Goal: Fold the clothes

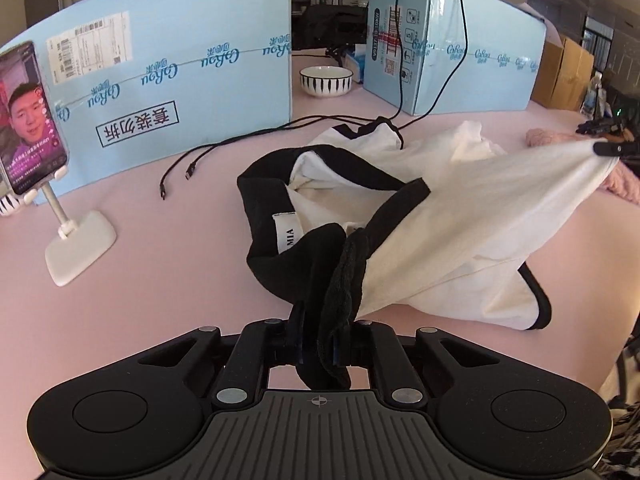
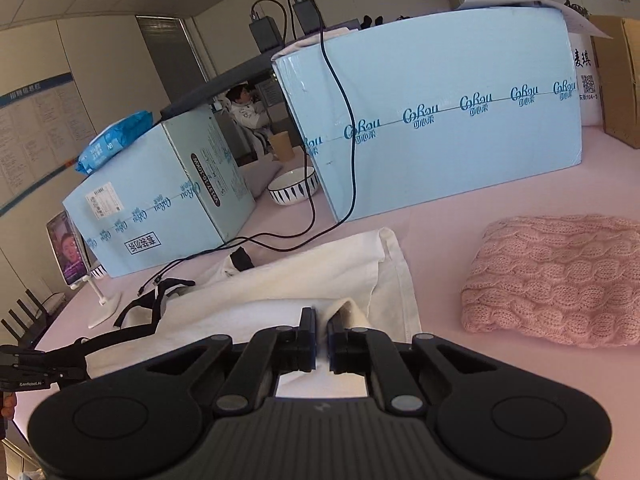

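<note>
The left tool [image 1: 320, 332] is clamped on the black trim of the white garment [image 1: 460, 232]; the right tool [image 2: 320, 332] pinches its white edge, stretching it above the pink counter [image 1: 160, 272] for folding. The garment's far part lies bunched near the cables [image 1: 240, 140], so its shape is hard to read

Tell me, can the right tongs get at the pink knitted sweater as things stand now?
Probably not yet. The right tongs are shut on the white shirt, so they are busy. The pink knitted sweater lies apart from the shirt on bare table, with nothing between; once the shirt is released, the way looks free.
</note>
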The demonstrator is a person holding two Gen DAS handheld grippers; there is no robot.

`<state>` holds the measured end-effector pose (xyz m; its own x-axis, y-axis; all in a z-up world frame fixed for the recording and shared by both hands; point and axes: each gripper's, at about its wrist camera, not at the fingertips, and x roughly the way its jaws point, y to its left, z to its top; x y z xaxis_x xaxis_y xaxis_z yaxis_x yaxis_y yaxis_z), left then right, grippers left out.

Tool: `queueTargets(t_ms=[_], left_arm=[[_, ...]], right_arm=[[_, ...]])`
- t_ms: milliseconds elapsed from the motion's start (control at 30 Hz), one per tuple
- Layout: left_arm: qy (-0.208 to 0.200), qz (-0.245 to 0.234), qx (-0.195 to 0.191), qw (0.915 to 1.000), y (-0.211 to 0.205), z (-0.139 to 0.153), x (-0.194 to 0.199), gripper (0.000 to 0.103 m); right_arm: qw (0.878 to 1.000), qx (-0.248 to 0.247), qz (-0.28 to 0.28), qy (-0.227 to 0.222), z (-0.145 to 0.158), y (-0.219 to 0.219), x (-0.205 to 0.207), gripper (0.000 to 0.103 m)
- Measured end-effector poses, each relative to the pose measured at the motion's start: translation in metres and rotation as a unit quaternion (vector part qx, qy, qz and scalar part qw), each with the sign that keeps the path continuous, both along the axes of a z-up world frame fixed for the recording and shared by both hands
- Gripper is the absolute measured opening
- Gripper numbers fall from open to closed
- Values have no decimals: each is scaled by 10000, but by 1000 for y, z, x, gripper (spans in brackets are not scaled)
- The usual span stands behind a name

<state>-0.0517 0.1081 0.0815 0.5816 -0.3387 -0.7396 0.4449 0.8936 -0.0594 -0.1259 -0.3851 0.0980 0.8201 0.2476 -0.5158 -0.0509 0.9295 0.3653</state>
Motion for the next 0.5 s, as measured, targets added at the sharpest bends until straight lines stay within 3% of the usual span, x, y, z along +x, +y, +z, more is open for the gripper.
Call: queueTargets(t_ms=[133, 200, 267, 300, 333, 400, 500], left_arm=[[508, 249, 213, 9982, 2, -34, 17, 17], [762, 449, -23, 9961, 9, -40, 23, 25], [982, 807, -522, 9905, 29, -30, 29, 47], [937, 973, -815, 9875, 41, -23, 28, 64], [843, 1059, -946, 9863, 49, -17, 25, 72], [662, 1143, -1011, 9861, 60, -7, 17, 73], [584, 995, -897, 9893, 56, 0, -2, 77]], right_arm=[[9953, -262, -157, 919, -44, 2, 26, 12], [9882, -24, -169, 1519, -69, -3, 42, 12], [9905, 154, -222, 1349, -65, -7, 39, 16], [9923, 234, -255, 1186, -60, -9, 36, 28], [9945, 184, -258, 994, -53, -9, 31, 44], [9972, 10, -249, 708, -41, -5, 23, 61], [9989, -271, 101, 372, -23, 18, 3, 63]])
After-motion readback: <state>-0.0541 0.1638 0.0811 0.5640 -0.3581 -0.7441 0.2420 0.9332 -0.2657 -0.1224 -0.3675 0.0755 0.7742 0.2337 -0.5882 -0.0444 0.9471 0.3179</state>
